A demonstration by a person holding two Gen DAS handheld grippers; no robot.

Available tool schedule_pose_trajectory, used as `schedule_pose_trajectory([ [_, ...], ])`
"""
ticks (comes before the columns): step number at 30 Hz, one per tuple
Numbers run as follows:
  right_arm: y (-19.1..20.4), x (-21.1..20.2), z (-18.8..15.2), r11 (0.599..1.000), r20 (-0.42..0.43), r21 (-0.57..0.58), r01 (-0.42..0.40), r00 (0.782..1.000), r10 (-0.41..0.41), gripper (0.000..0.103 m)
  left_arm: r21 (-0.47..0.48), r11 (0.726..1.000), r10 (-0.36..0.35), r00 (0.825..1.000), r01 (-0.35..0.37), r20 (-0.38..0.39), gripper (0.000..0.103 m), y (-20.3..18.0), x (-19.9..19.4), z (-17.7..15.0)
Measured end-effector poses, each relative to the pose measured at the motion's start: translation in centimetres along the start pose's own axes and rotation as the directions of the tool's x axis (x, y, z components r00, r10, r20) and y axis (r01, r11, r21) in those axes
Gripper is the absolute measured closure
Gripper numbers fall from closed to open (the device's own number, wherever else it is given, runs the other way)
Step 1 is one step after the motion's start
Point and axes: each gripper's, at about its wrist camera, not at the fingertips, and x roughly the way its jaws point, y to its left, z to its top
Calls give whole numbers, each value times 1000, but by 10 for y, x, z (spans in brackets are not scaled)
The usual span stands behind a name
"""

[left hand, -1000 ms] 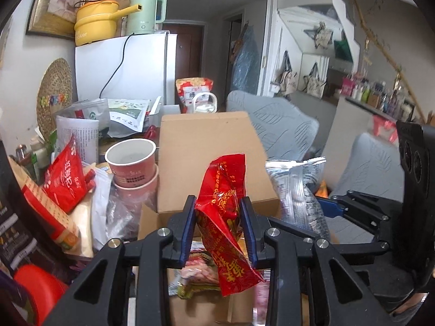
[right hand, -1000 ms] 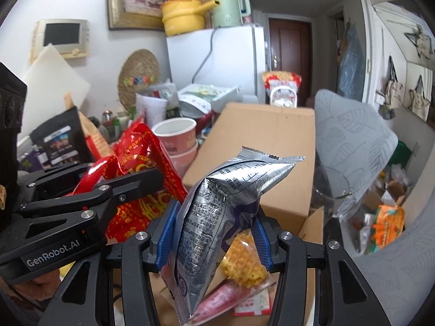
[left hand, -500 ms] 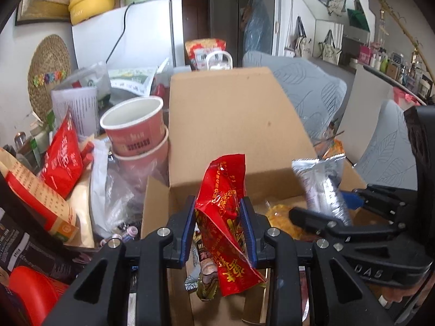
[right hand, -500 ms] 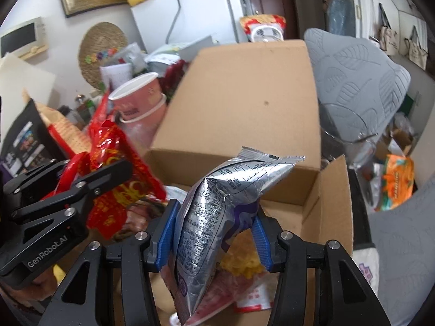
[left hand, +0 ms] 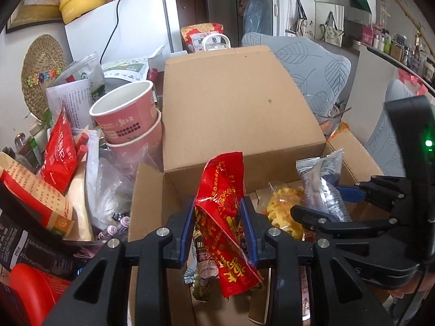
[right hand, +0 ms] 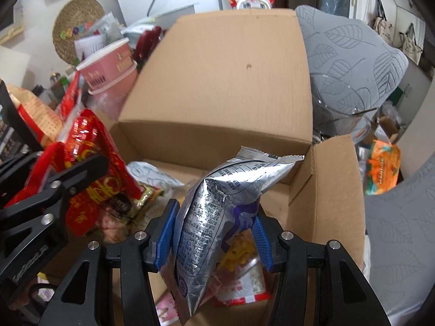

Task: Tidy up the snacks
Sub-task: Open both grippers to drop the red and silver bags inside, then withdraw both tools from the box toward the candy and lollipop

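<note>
Lower now, packets (left hand: 223,212) in grippers (left hand: 218,218)

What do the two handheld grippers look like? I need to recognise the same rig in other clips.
Both the left gripper and the right gripper have matte black angular frames, silver round bolts and blue ribbed pads. A green light glows on the right one's body.
</note>
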Motion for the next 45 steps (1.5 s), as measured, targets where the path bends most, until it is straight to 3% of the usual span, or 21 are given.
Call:
schedule_pose_trajectory([
  [6,-1,0,1,1000,-22,-7,27,999,-27,49,7,1000,16,996,-15,-87,67,-6,14,-1],
  [12,5,-19,1,993,25,-58,103,995,-101,34,-10,1000,15,992,-17,-127,66,-6,21,-6],
  [14,5,-22,1,993,33,-57,104,994,-102,32,4,998,55,993,-55,-104,61,-7,18,-5],
  [15,5,-24,0,992,34,-58,108,994,-106,32,9,998,69,993,-68,-92,56,-7,15,-4],
  [16,4,-25,0,992,36,-56,113,993,-111,32,11,997,80,993,-79,-83,43,-7,13,-3],
  [18,1,-29,-1,992,42,-46,115,993,-113,32,13,994,108,993,-107,-55,38,-7,6,-1],
  [28,7,-56,-1,988,110,-62,142,985,-134,32,-29,994,101,995,-101,5,37,-6,-27,12],
  [45,31,-157,-16,989,304,-63,133,947,-108,32,-61,995,83,978,-72,191,37,-4,-142,13],
])
